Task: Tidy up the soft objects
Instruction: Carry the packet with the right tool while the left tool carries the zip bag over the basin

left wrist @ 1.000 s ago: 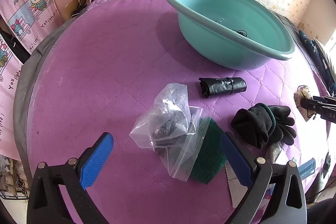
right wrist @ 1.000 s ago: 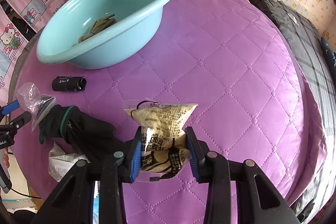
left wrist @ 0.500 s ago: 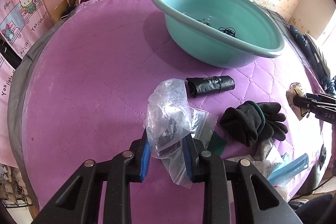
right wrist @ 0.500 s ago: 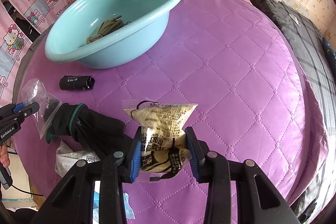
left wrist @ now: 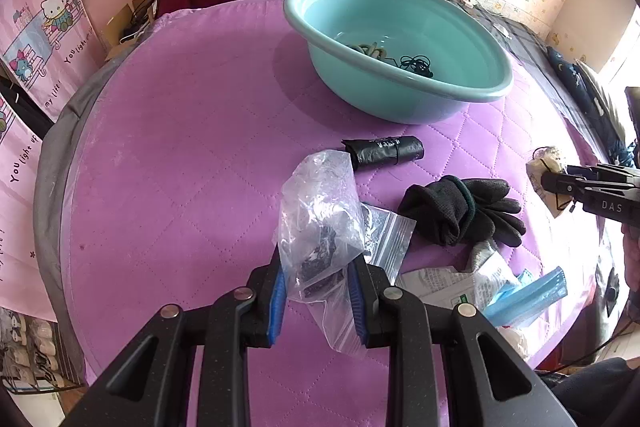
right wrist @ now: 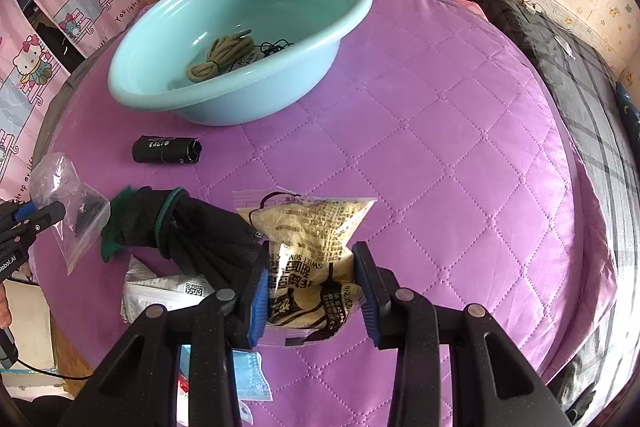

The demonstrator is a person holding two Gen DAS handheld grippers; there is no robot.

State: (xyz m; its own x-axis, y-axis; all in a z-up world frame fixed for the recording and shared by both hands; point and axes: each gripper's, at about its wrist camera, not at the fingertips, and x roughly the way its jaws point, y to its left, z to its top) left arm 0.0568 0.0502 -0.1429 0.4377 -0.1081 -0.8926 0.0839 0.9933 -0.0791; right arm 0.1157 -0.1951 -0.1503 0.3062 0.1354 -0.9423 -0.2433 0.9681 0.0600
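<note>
The left gripper [left wrist: 316, 291] is clamping its blue-padded fingers [left wrist: 278, 293] on a crumpled clear plastic bag with dark contents [left wrist: 320, 227], having just closed on it, and the bag is hanging between them above the quilted purple bed cover [left wrist: 180, 155]. The right gripper [right wrist: 310, 291] is pinching a clear zip bag of pale yellow printed packets [right wrist: 308, 247] between its own fingers [right wrist: 258, 293], above the same cover. Beside the lifted plastic bag, a pair of black knit gloves [left wrist: 460, 211] is lying on the bed, with a small black roll [left wrist: 384, 151] just beyond. Farther back, a round teal plastic basin [right wrist: 240, 39] is sitting on the cover, holding a coiled olive rope [right wrist: 220, 59] and a thin black cord [right wrist: 276, 47]. White paper packets [left wrist: 436, 283] and a blue face mask [left wrist: 528, 295] are lying near the bed's edge.
</note>
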